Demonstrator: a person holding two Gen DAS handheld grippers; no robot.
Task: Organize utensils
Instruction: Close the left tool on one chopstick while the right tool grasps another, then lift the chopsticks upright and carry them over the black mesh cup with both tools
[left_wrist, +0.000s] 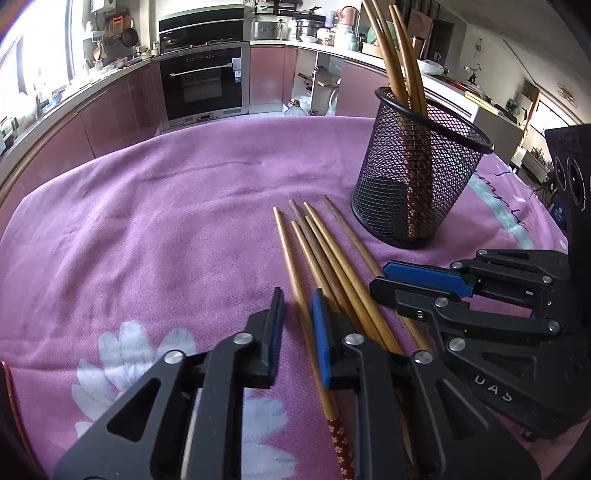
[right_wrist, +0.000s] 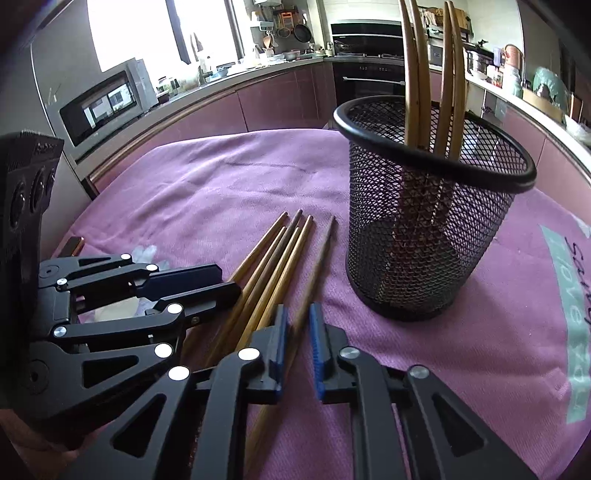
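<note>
Gripping begins: my left gripper (left_wrist: 297, 325) has its fingers nearly closed on the leftmost chopstick (left_wrist: 291, 273), and my right gripper (right_wrist: 297, 341) pinches the rightmost chopstick (right_wrist: 319, 258). Both lie among loose chopsticks (left_wrist: 325, 251) on the pink cloth (left_wrist: 147, 221) over the tabletop, near the black mesh holder (left_wrist: 417, 170), which already holds several. Next, I judge, comes lifting each and tipping it upright over the rim.
</note>
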